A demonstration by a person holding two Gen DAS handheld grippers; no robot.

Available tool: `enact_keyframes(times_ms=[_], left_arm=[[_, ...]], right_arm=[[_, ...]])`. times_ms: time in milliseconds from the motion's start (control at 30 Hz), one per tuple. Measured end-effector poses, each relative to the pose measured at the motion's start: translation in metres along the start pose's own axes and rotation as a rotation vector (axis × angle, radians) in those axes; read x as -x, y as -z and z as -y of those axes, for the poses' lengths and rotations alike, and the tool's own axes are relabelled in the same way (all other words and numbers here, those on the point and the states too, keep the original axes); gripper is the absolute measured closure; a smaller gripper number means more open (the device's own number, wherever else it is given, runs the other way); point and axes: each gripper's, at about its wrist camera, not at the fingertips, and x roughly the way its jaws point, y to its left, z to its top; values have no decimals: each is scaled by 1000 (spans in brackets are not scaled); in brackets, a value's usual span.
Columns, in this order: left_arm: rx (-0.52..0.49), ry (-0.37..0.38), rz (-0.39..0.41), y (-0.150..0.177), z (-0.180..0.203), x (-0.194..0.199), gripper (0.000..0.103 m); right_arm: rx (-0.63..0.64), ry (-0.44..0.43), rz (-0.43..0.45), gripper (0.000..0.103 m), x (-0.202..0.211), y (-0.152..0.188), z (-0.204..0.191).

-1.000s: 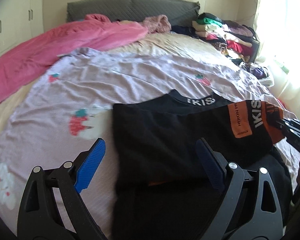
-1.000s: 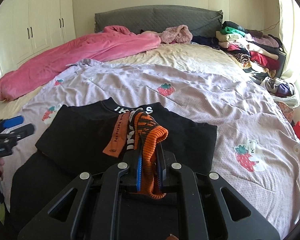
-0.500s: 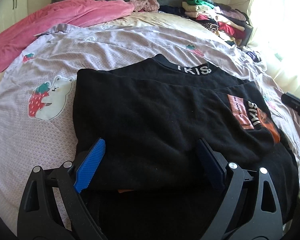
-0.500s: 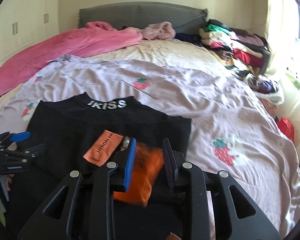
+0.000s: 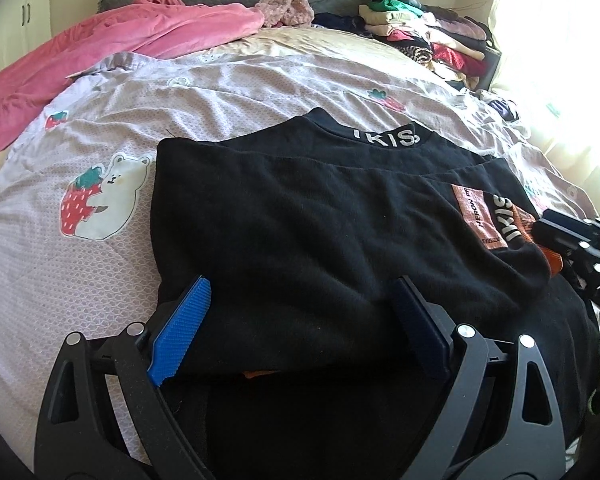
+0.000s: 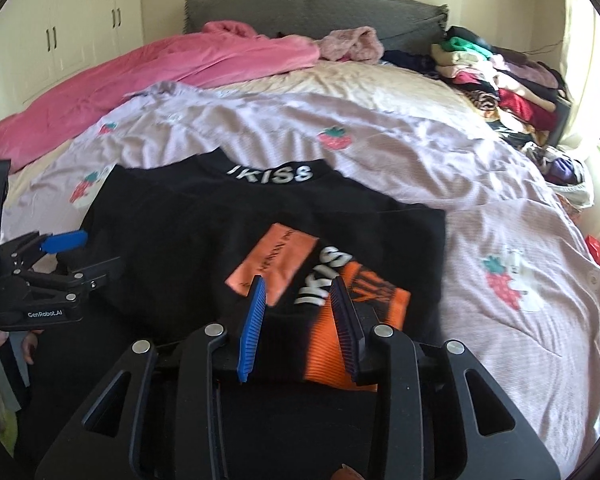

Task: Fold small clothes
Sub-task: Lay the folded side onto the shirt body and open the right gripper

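Now the soft, floppy black sweater (image 6: 228,240) is being released by the opening right gripper (image 6: 300,320), its orange cuff (image 6: 360,320) lying loose between the jaws, best regripped at its hem.

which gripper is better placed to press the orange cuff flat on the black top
Right. The right gripper sits directly over the orange cuff, jaws opening with the cuff between them. The left gripper is open at the black top's other side.

Daylight floods in from my right side; the window (image 5: 572,60) is blown out white in both views. The bedspread (image 6: 420,152) is bright, the black top (image 5: 300,220) reads as near-flat shadow. Heavy fisheye bending and dark corners. Right view slightly motion-blurred near the fingers, I think.
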Motion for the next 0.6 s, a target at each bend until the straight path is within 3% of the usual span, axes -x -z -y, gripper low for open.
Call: enact_keyframes(times_ms=[200,267,600], left_arm=[[-12,2,-3,2,1,1,18],[-13,3,-3,2,1,1,18],[-16,1,-2,3,1,2,18]], right_arm=[[-19,29,-72,70,-22,9,5],[-43,34,-95,65,-28,14,11],[-80,19,-89,63,-25,21,16]])
